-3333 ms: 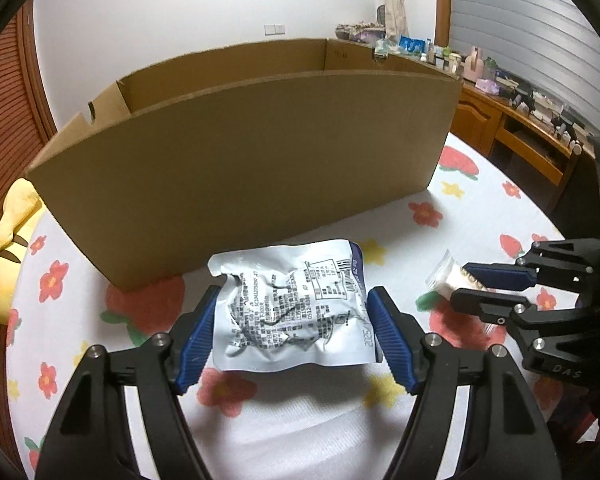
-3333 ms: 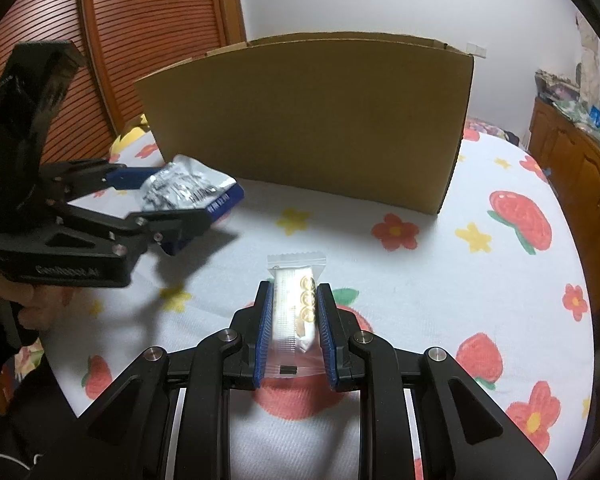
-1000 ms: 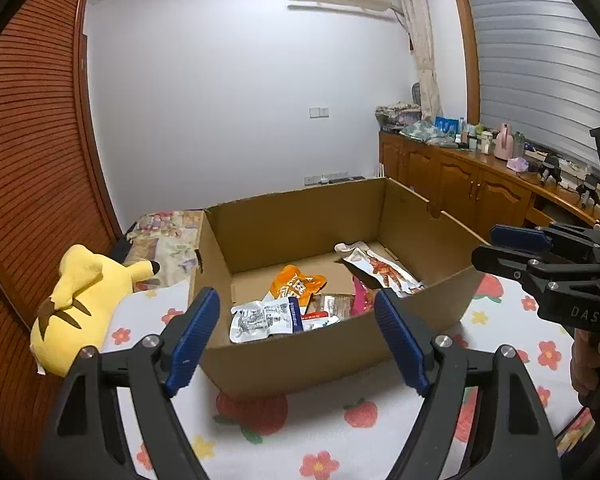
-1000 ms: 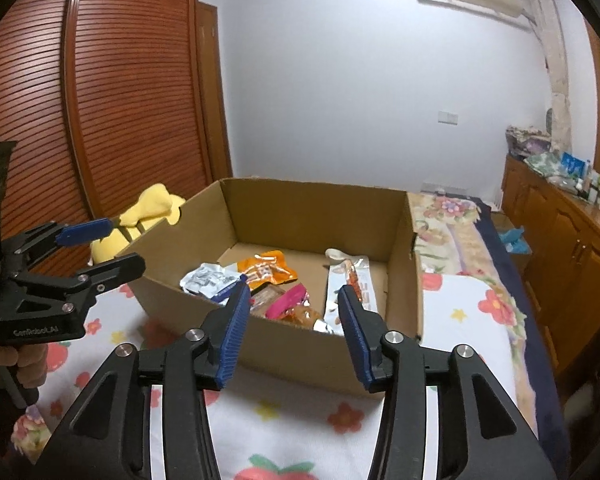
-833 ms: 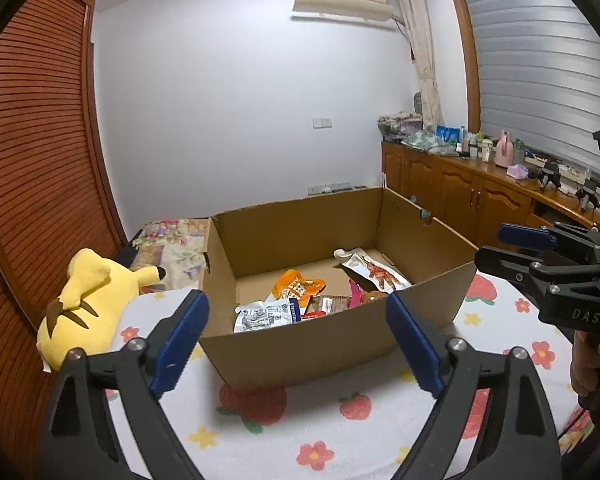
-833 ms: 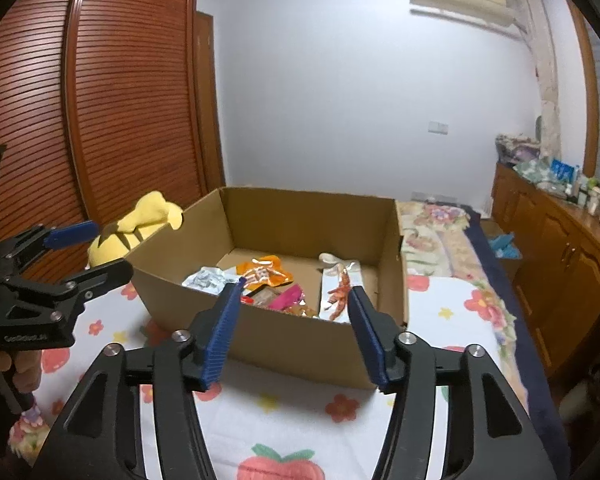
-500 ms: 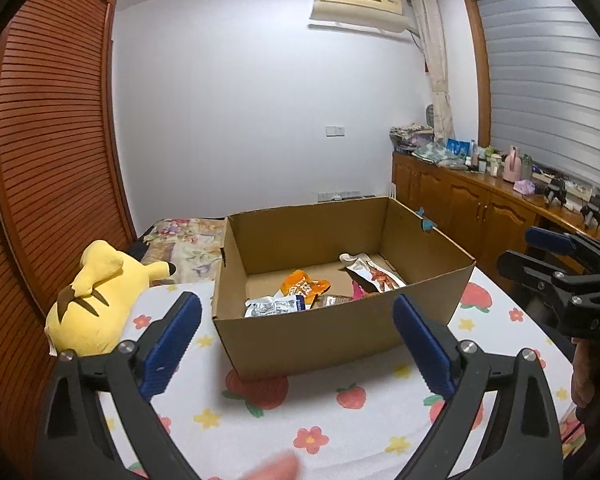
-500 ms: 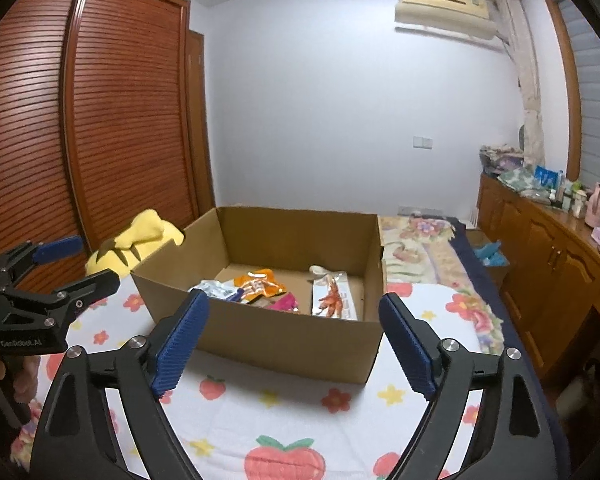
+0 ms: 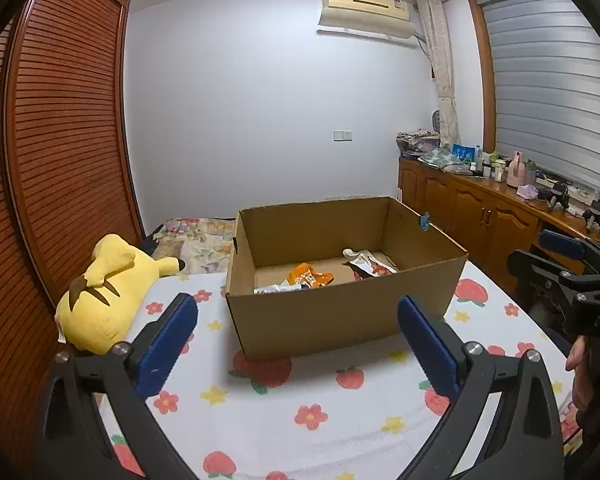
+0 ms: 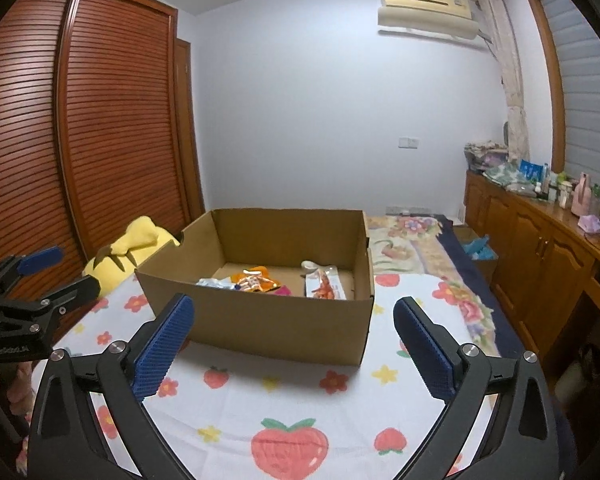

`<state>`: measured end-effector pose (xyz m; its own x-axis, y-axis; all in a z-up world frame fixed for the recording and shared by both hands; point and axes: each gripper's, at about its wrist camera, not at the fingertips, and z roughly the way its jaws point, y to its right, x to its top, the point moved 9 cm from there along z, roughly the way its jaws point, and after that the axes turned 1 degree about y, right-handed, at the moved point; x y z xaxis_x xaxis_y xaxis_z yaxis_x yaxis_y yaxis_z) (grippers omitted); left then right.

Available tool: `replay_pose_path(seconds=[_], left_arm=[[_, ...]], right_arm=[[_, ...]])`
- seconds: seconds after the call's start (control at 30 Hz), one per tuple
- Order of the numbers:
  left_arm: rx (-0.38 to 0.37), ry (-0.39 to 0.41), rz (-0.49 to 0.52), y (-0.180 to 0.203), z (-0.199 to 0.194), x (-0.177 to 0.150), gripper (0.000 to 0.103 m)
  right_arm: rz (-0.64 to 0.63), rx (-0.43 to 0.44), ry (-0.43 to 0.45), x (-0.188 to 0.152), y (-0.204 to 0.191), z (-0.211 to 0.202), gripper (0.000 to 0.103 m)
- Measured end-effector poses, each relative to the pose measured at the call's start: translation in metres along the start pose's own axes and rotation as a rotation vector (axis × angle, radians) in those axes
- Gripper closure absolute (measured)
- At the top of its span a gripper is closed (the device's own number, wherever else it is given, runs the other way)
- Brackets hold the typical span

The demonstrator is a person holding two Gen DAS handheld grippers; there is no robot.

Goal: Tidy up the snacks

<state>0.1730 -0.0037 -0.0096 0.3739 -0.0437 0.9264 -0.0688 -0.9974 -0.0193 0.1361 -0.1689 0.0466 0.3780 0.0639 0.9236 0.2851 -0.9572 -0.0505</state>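
Note:
An open cardboard box (image 9: 340,316) (image 10: 260,320) stands on the strawberry-print cloth (image 9: 300,412). Inside it lie an orange packet (image 9: 310,274) (image 10: 254,280), a silver packet (image 9: 276,289) (image 10: 216,282), a white packet with a red picture (image 9: 366,260) (image 10: 324,284) and a pink one (image 10: 284,290). My left gripper (image 9: 297,304) hovers in front of the box, its jaws opening wide with nothing between them. My right gripper (image 10: 293,302) is likewise back from the box, jaws opening and empty. Each gripper also shows in the other's view: the right gripper (image 9: 560,256) and the left gripper (image 10: 48,268).
A yellow plush toy (image 9: 104,300) (image 10: 140,240) lies left of the box against the louvred wardrobe doors (image 9: 60,160). A wooden cabinet (image 9: 480,216) with clutter on top runs along the right wall. A hand (image 9: 580,360) holds the right gripper.
Both grippers have pulled back from the box and spread their jaws wider. The silver packet and the white bar held earlier are no longer in the jaws.

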Motion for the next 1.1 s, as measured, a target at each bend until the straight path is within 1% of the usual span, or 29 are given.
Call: replay_pose_path(seconds=[0.33,0.6,1.1], left_arm=[[-0.002,-0.022,-0.008,0.002,-0.006,-0.014,0.002],[-0.003,-0.02,-0.013,0.002,-0.008,-0.014,0.002],[0.0,-0.014,-0.015,0.001,-0.012,-0.014,0.002]], right_arm=[[0.009,-0.023,0.016,-0.007,0.003,-0.014,0.001],[0.012,-0.031,0.006,-0.013,0.006,-0.015,0.001],[0.012,-0.033,0.006,-0.013,0.008,-0.015,0.001]])
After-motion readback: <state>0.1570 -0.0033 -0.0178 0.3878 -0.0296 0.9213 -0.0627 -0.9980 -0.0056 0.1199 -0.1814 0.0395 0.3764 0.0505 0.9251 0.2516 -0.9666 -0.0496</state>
